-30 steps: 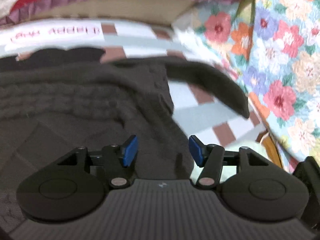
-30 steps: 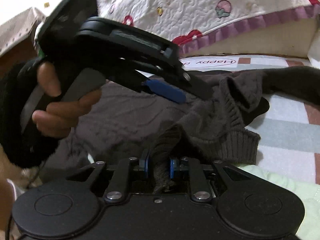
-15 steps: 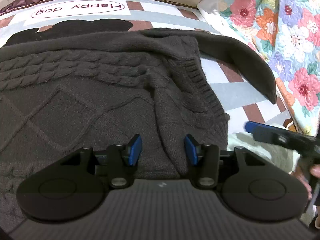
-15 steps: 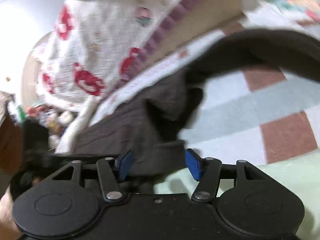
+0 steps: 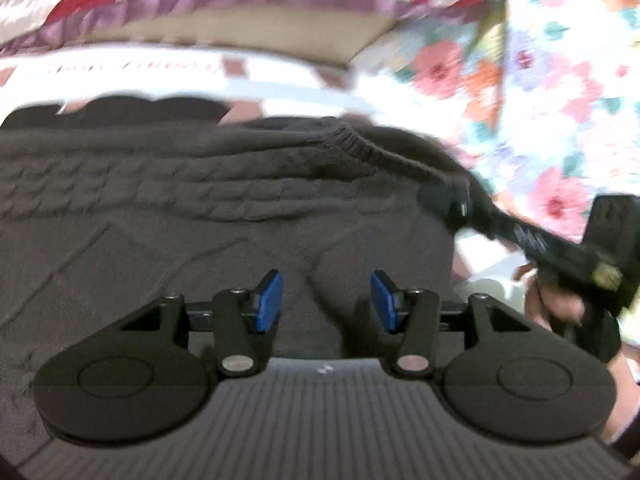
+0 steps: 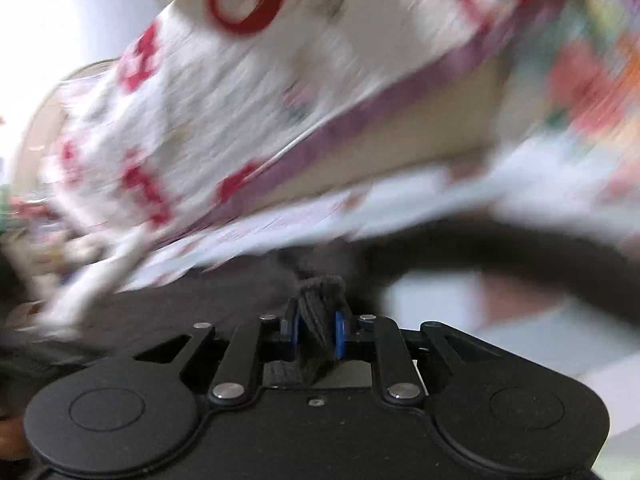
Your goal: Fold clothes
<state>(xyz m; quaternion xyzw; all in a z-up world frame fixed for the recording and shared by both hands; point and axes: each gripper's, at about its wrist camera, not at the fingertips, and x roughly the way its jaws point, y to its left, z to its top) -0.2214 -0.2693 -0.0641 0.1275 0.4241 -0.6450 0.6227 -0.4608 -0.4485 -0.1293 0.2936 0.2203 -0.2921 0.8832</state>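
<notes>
left wrist view: left gripper (image 5: 327,307) spread over sweater (image 5: 168,216); right gripper (image 6: 317,333) pinches its hem beside floral quilt (image 5: 552,80).

No legible text in either view. Pink lettering on white band of checked mat (image 5: 132,67), above dark sweater (image 5: 200,208), too smeared by motion blur to read. Small pale logo mark on left gripper (image 5: 327,300) body, not decipherable. Red shapes on white quilt (image 6: 224,92) were pattern, not letters, as far as could be told.
</notes>
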